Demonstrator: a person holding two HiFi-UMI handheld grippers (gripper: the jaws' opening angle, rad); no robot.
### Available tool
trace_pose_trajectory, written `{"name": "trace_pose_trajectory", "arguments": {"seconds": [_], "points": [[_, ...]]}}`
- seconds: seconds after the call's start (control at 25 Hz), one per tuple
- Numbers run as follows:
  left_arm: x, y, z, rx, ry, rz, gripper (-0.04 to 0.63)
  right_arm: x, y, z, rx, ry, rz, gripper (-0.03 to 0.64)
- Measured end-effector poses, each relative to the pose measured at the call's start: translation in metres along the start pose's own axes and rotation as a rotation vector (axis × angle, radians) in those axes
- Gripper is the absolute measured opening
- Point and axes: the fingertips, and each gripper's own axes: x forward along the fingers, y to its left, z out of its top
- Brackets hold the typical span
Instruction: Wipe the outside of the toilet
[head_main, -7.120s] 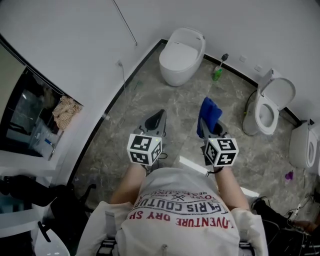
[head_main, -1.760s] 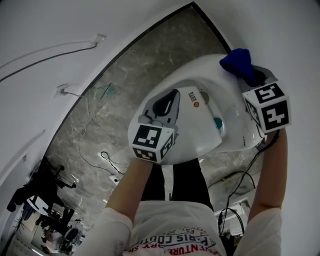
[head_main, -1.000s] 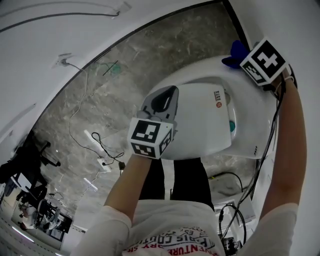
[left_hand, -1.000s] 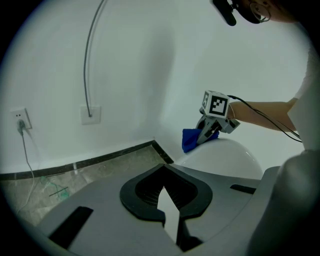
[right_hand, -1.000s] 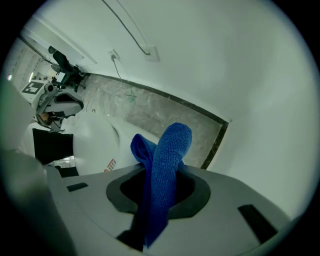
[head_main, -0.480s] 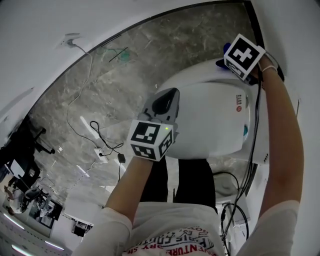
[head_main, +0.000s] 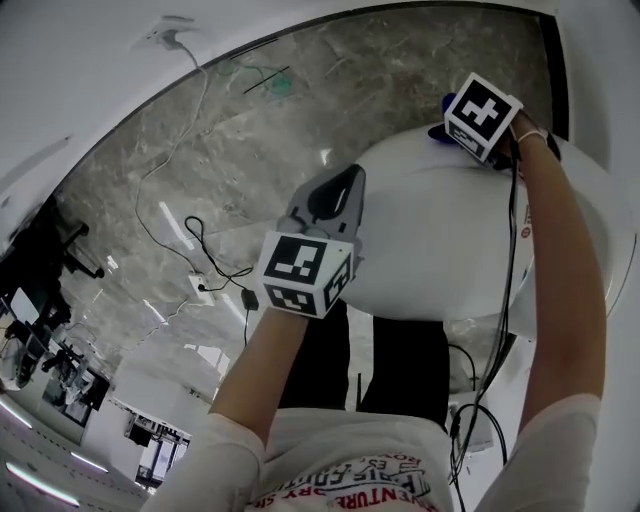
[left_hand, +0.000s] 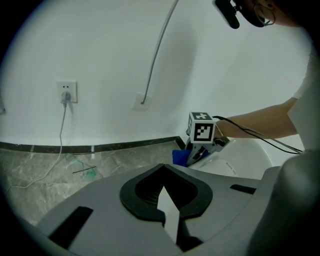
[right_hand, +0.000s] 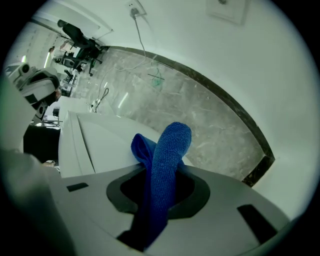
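right gripper (right_hand: 161, 186) clamped on blue cloth (right_hand: 168, 152); at toilet (head_main: 425, 255) 12 o'clock end | left gripper (head_main: 338, 192) jaws together, empty; over toilet's 9 o'clock side

The only print you can read is on your shirt (head_main: 330, 455), upside down in the head view. A red line shows "ENTURE", and the pale letters above it look like "RIS COUT". The small print on the toilet (head_main: 440, 245) is too tiny to read. The marker cubes (head_main: 303, 272) carry only black-and-white square patterns.
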Motion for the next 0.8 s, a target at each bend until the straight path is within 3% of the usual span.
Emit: {"name": "trace_pose_trajectory", "arguments": {"seconds": [0.44,0.8], "points": [[-0.033,0.060,-0.055,-0.088,-0.006,0.069,0.006,0.025,0.062,0.065,-0.097,-0.055,0.123,0.075],[-0.065,0.082,-0.084,-0.180,-0.105,0.147,0.006,0.036,0.121,0.110,-0.248,-0.075,0.143,0.075]]}}
